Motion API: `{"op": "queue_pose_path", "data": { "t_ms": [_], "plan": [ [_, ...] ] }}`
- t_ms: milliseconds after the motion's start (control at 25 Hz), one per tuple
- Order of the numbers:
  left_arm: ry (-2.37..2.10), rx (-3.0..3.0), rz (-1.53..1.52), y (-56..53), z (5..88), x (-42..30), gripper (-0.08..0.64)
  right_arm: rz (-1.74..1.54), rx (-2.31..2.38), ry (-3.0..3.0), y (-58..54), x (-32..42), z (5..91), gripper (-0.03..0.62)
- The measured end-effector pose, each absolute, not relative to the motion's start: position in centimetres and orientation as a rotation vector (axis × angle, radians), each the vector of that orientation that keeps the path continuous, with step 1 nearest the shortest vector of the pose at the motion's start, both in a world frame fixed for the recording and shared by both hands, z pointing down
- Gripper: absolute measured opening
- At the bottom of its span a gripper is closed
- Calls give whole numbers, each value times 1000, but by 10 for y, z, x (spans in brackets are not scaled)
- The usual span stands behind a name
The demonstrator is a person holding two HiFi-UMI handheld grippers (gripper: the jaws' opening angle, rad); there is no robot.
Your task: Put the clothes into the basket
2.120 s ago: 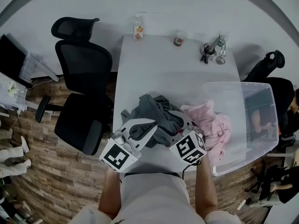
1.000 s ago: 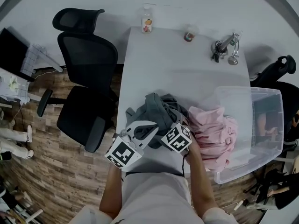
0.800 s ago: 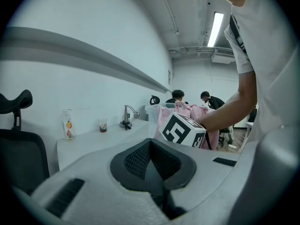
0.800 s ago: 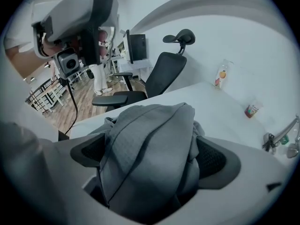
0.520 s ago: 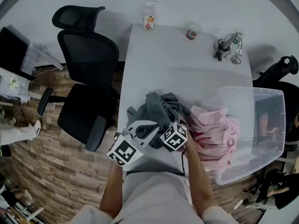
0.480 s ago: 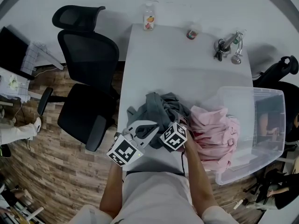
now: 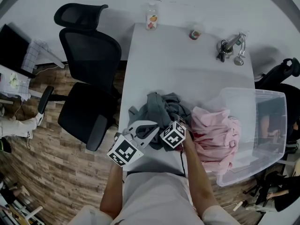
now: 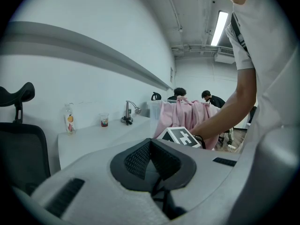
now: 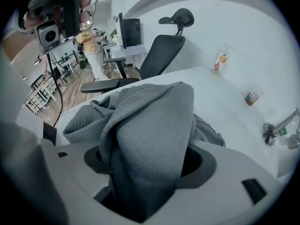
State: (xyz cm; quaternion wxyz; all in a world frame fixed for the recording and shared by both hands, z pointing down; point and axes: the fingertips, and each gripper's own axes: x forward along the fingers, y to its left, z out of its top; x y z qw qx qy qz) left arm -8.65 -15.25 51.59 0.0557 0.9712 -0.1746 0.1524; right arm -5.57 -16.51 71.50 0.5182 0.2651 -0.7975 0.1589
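A crumpled grey garment [image 7: 161, 109] lies near the front of the white table [image 7: 187, 69]. My right gripper [image 7: 171, 124] is pushed into its near edge. In the right gripper view a thick fold of the grey garment [image 9: 154, 125] fills the gap of the right gripper [image 9: 145, 172], whose jaws are closing and pinching it. My left gripper [image 7: 154, 127] hovers just left of the pile, tips together and holding nothing; the left gripper [image 8: 150, 146] shows its pads meeting. A pink garment [image 7: 215, 135] hangs over the left rim of the clear plastic basket [image 7: 276, 125].
At the table's far edge stand a small bottle [image 7: 151, 20], a cup [image 7: 195, 33] and a metal clamp with keys [image 7: 232, 48]. A black office chair [image 7: 86, 78] is close to the table's left side. The basket overhangs the table's right front corner.
My right gripper has moved left, away from the pink garment, and pushed into the grey pile. The left gripper has barely moved.
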Motion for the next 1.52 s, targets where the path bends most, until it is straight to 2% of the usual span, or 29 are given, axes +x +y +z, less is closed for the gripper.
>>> {"op": "queue_pose_path", "data": {
  "t_ms": [160, 400, 880, 1520],
  "plan": [
    [-534, 2945, 460, -152, 517, -87, 5, 420, 649, -1921, -165, -54, 714, 227],
    [-533, 2949, 458, -150, 515, -87, 5, 506, 678, -1928, -163, -54, 711, 169],
    [-531, 2982, 471, -144, 506, -89, 5, 623, 783, -2041, -156, -59, 669, 149],
    [-472, 3090, 419, -129, 467, -91, 5, 593, 1022, -2246, -155, -69, 558, 146]
  ]
}}
